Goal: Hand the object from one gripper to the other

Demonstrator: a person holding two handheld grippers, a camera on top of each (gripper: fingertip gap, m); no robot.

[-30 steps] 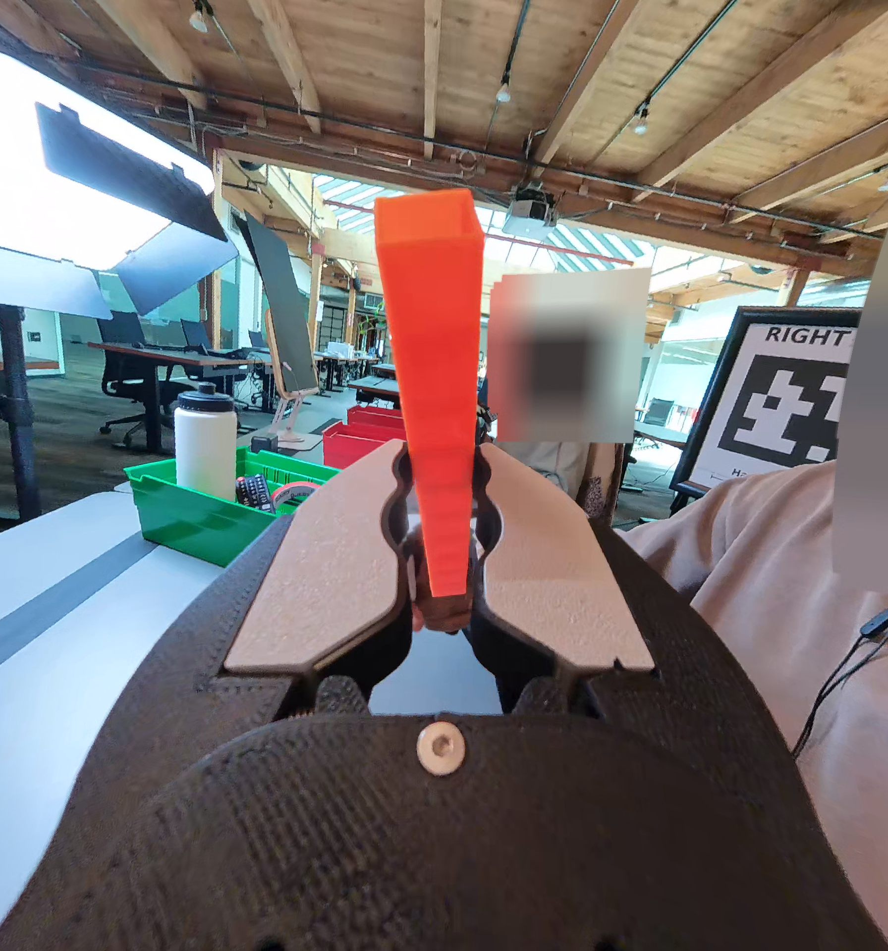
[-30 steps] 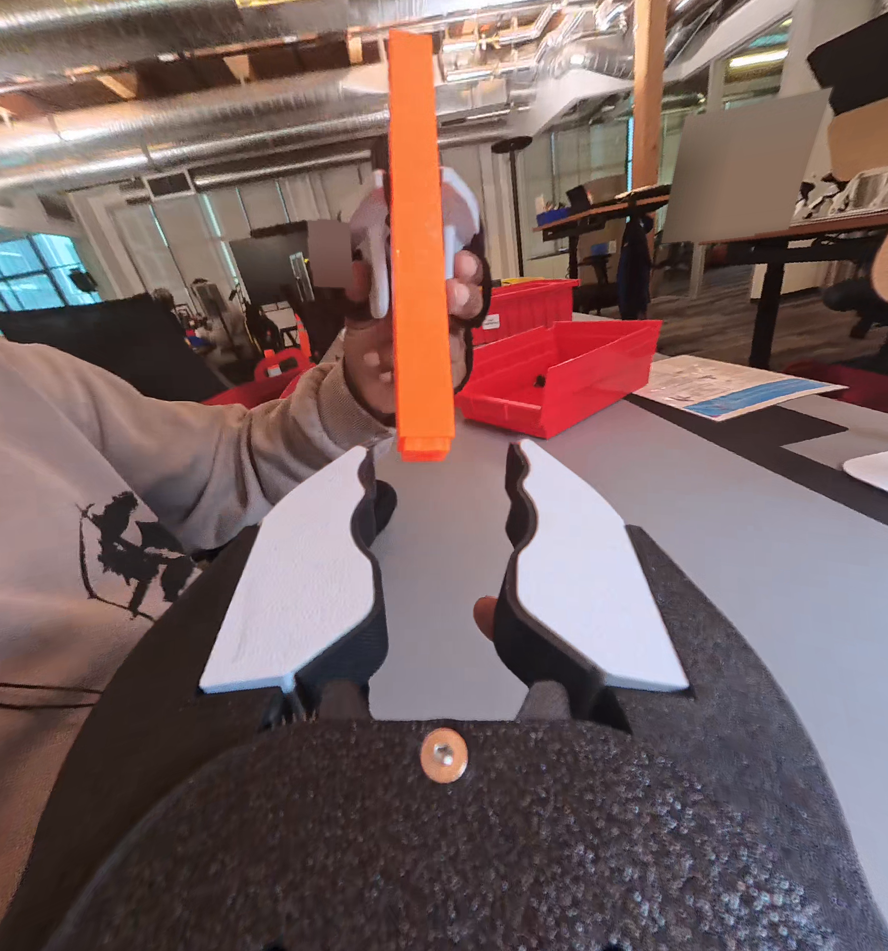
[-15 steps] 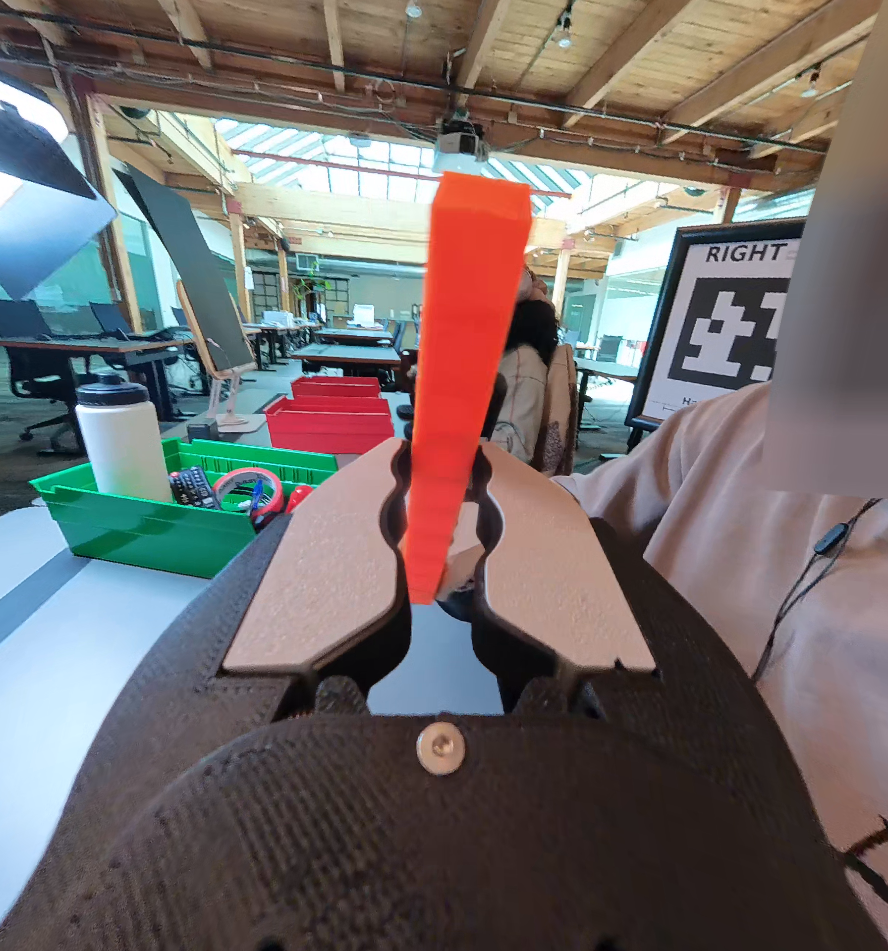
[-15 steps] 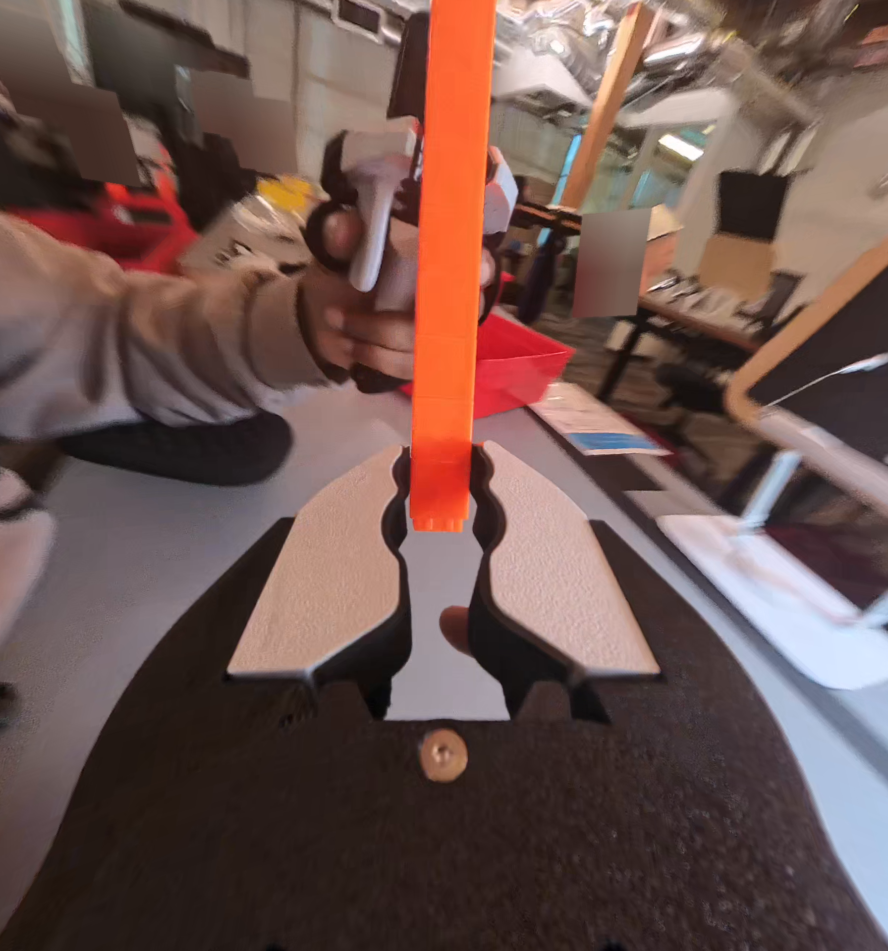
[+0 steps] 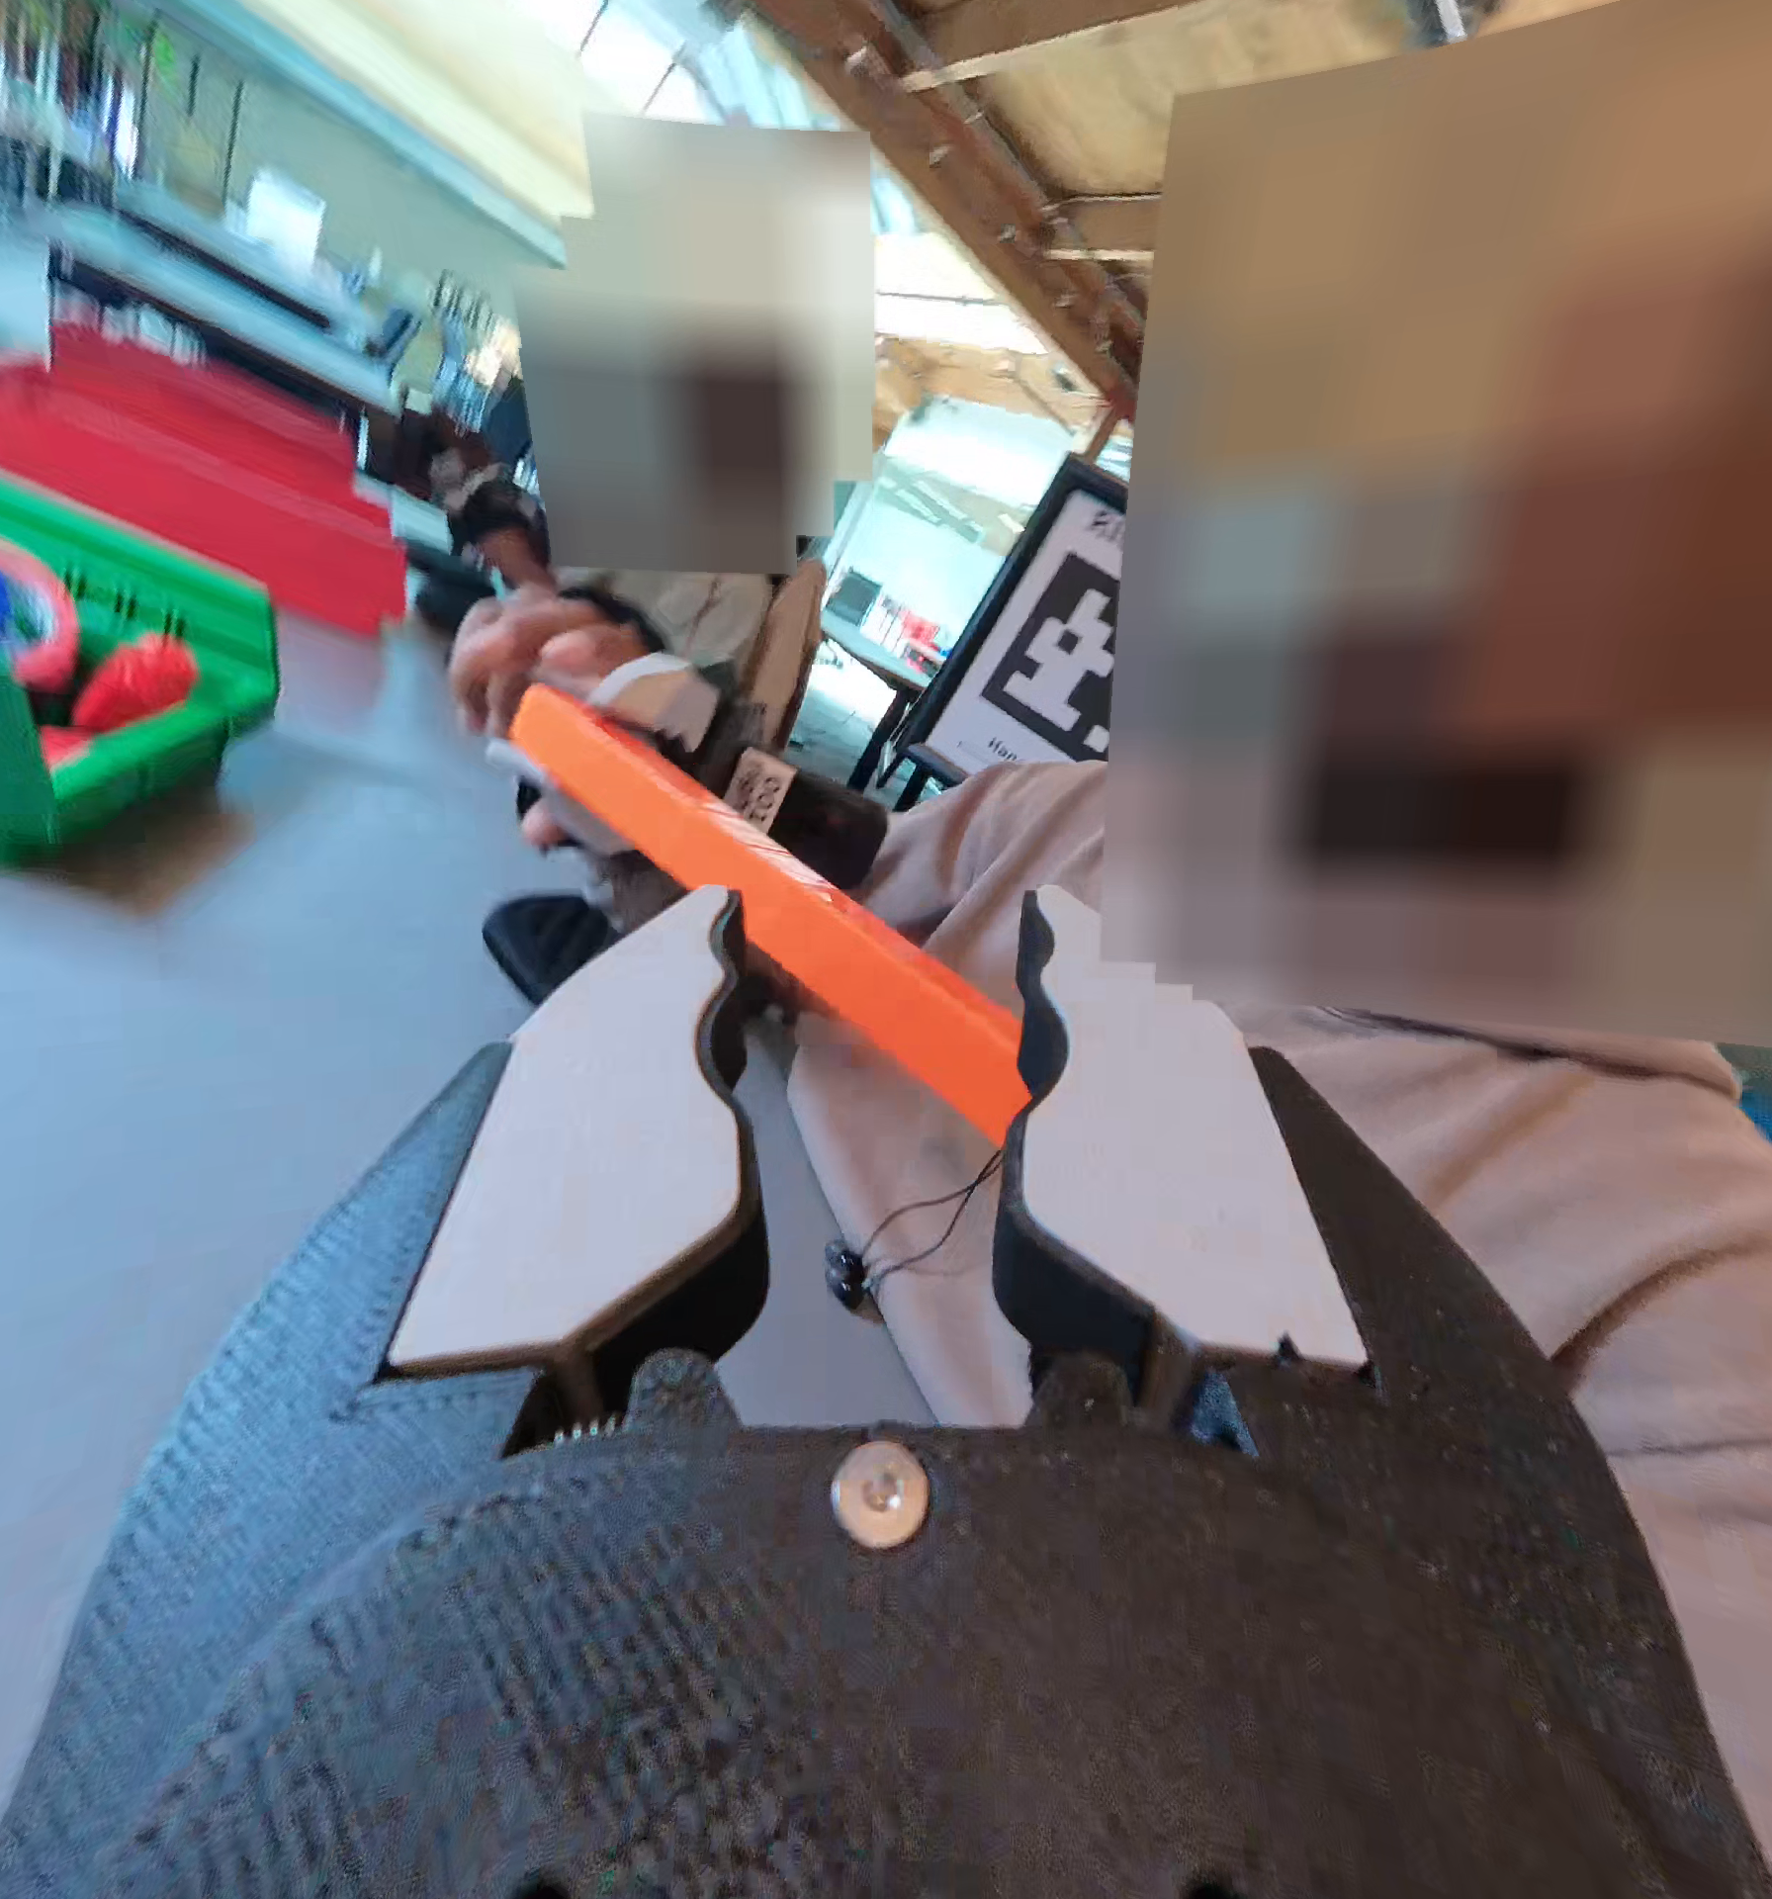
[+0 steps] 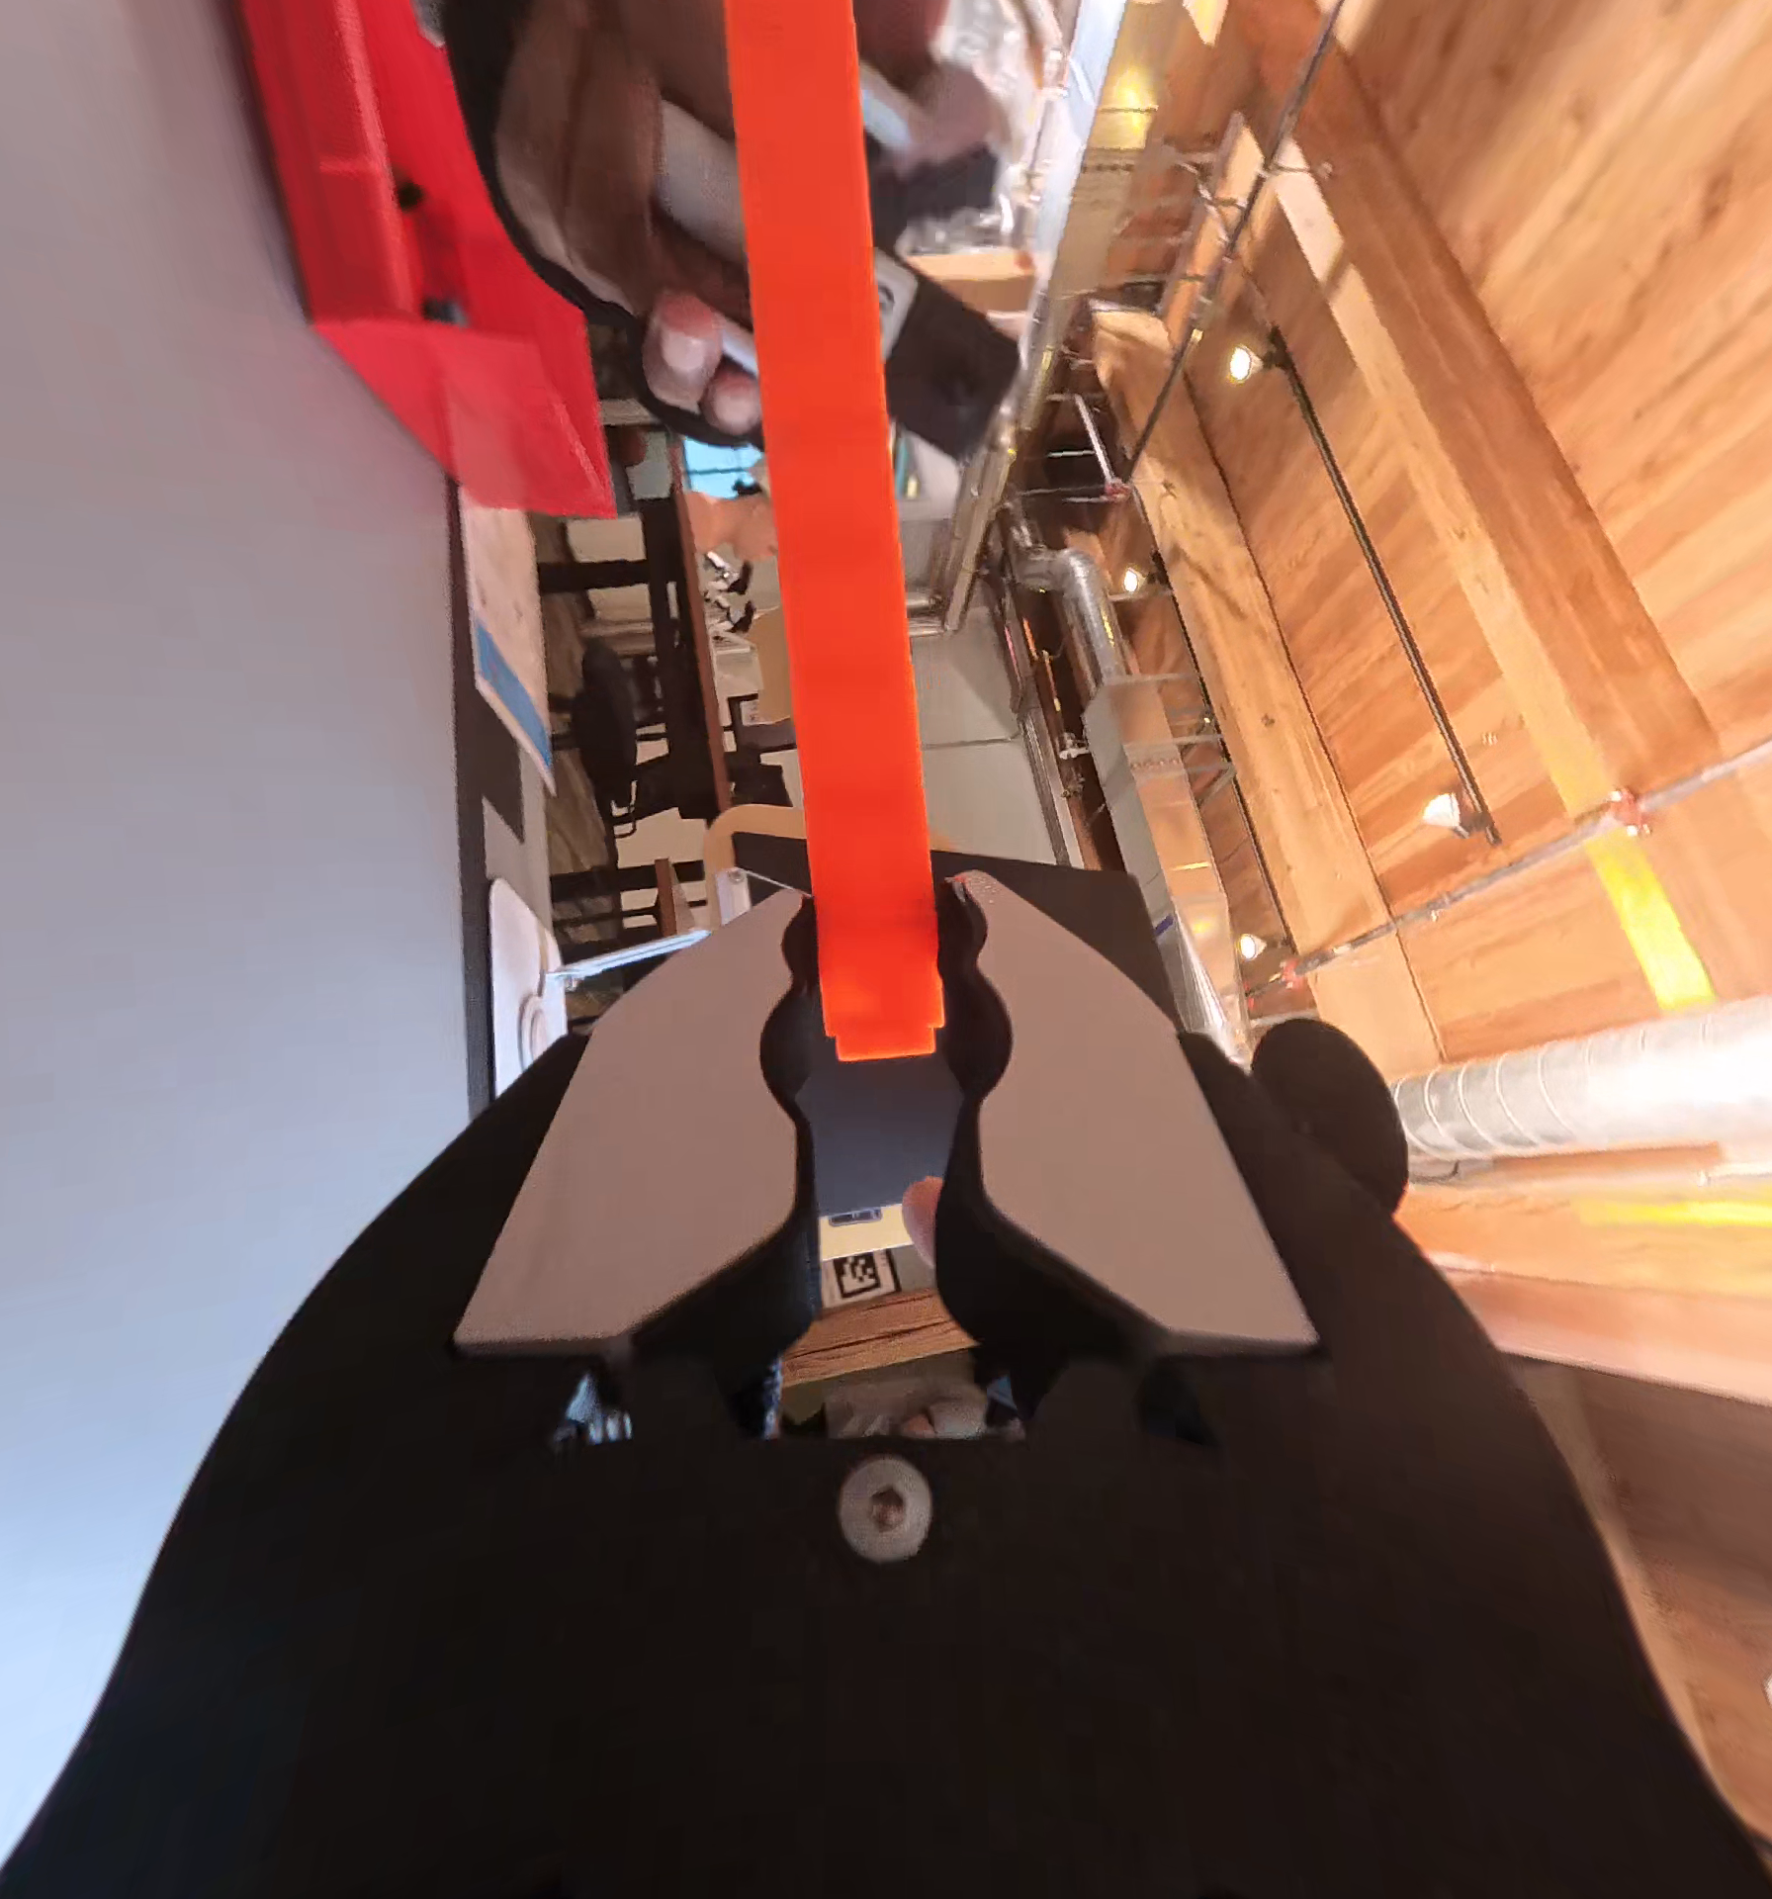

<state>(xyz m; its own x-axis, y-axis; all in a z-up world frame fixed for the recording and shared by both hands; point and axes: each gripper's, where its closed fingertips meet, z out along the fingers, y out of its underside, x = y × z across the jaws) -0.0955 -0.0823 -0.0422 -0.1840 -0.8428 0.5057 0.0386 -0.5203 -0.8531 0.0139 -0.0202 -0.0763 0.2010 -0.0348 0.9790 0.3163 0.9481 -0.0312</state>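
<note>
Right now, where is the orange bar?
In the right wrist view the orange bar has its near end clamped in the right gripper. In the left wrist view it lies slanted in front of the open left gripper.

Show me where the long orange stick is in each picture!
Left wrist view: the long orange plastic bar slants from upper left to lower right, across the open fingers of the left hand-held gripper.
Right wrist view: the bar runs straight up from the right hand-held gripper, which is shut on its end.
Shared landmark: the red plastic bin on the table.
</note>
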